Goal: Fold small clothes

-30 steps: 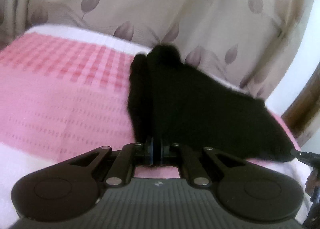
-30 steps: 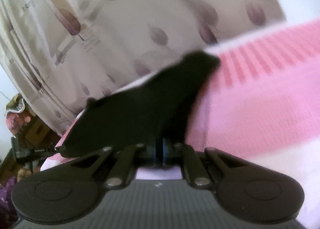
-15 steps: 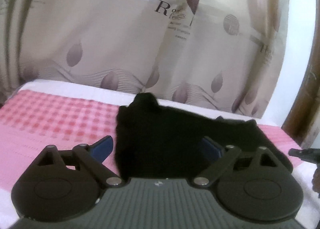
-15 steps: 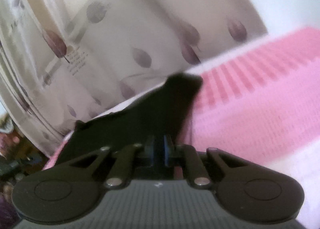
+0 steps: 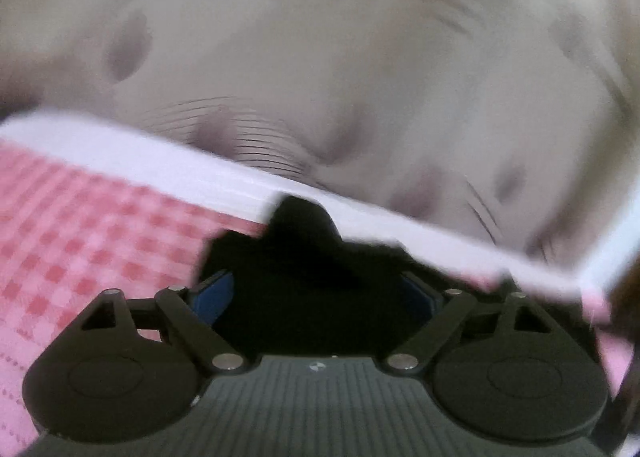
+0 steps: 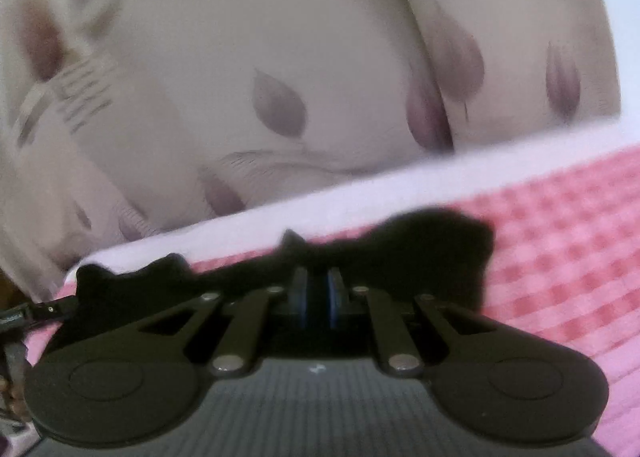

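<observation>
A small black garment point(image 5: 304, 277) lies on the pink checked cloth point(image 5: 80, 225) near its far white edge. My left gripper point(image 5: 320, 297) is open, its blue pads point(image 5: 212, 295) spread on either side of the garment's near part. In the right wrist view the garment point(image 6: 432, 245) stretches across the cloth, and my right gripper point(image 6: 318, 297) is shut on its near edge. The left gripper's tip point(image 6: 44, 309) shows at the far left of that view. Both views are blurred.
A beige curtain with purple leaf prints point(image 5: 320, 57) hangs just behind the surface, also in the right wrist view point(image 6: 280, 97). The white border point(image 6: 400, 185) marks the far edge. Dark furniture point(image 5: 628, 289) shows at the right.
My left gripper opened and let go of the garment half a second ago and stays open. The garment has dropped from held-up onto the cloth. My right gripper stays shut on it.
</observation>
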{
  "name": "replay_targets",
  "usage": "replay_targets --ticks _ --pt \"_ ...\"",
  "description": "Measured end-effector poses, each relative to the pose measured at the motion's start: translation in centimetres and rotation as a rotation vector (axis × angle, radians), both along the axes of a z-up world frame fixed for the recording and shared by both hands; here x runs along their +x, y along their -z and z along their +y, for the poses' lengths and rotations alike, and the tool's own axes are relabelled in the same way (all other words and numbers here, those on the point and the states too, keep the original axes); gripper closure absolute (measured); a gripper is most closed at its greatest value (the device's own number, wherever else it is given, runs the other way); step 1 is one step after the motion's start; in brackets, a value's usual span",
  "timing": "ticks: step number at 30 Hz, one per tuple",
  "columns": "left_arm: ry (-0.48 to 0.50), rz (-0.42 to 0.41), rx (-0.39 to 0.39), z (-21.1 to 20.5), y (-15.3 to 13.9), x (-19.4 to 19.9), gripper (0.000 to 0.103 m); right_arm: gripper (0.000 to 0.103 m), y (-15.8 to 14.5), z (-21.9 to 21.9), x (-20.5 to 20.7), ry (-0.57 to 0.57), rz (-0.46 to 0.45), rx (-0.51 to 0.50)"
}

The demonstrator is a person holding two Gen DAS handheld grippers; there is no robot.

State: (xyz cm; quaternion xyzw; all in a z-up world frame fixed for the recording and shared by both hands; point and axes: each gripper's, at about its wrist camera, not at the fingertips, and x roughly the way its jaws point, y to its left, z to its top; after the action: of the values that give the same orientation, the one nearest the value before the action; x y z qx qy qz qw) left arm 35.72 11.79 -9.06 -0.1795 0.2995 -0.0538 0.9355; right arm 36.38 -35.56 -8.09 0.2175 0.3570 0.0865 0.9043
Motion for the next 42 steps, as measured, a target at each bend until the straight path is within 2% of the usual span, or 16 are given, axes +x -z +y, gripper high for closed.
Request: replay_targets --ticks 1,3,4,6,7,9,12,14,16,19,22,24,31,33,40,42 --pt "-0.070 0.020 -0.021 1.2 0.4 0.5 0.016 0.094 0.9 0.0 0.3 0.017 0.028 0.003" --pt "-0.209 0.080 0.016 3.3 1.7 1.2 0.019 0.094 2.0 -0.8 0.0 0.049 -0.001 0.084" --pt "-0.221 0.049 -0.020 4.3 1.9 0.8 0.019 0.094 1.9 -1.0 0.0 0.051 0.000 0.101" --pt "-0.232 0.033 -0.090 5.5 1.6 0.0 0.019 0.092 1.1 -1.2 -0.9 0.067 -0.024 0.108" --pt "-0.234 0.012 -0.085 5.7 1.2 -0.6 0.019 0.090 0.4 -1.4 -1.8 0.077 -0.069 0.118" --pt "-0.204 -0.057 -0.054 5.8 0.1 -2.1 0.016 0.090 -1.0 -1.9 -3.9 0.047 -0.158 0.208" --pt "-0.121 -0.085 -0.014 5.5 -1.4 -3.8 0.011 0.086 -2.8 -0.8 -8.1 -0.023 -0.239 0.263" --pt "-0.061 -0.071 -0.023 5.5 -1.8 -5.5 0.004 0.074 -3.2 0.8 -11.1 -0.088 -0.260 0.229" --pt "-0.016 -0.051 -0.036 5.5 -1.8 -6.9 0.004 0.056 -3.2 2.9 -14.5 -0.130 -0.278 0.109" --pt "0.000 -0.048 0.017 4.8 -1.8 -9.1 0.002 0.053 -2.6 5.8 -18.5 -0.175 -0.289 -0.144" --pt "0.001 -0.049 0.100 3.7 -1.9 -10.1 0.001 0.053 -1.8 7.1 -19.7 -0.183 -0.282 -0.257" --pt "-0.006 -0.039 0.157 2.9 -2.2 -10.5 0.001 0.053 -1.0 7.7 -19.2 -0.160 -0.232 -0.318" --pt "-0.024 -0.066 0.359 0.0 -3.1 -10.8 0.000 0.052 -0.4 8.2 -17.9 -0.133 -0.159 -0.306" --pt "-0.022 -0.074 0.406 -0.6 -3.3 -10.7 0.000 0.045 -0.2 8.3 -17.8 -0.145 -0.149 -0.299" --pt "0.000 -0.071 0.441 -1.9 -3.3 -10.0 0.000 0.029 0.0 8.8 -17.7 -0.167 -0.129 -0.320" --pt "0.001 -0.066 0.446 -2.1 -3.1 -9.8 0.000 0.027 0.1 9.0 -17.6 -0.177 -0.125 -0.330"
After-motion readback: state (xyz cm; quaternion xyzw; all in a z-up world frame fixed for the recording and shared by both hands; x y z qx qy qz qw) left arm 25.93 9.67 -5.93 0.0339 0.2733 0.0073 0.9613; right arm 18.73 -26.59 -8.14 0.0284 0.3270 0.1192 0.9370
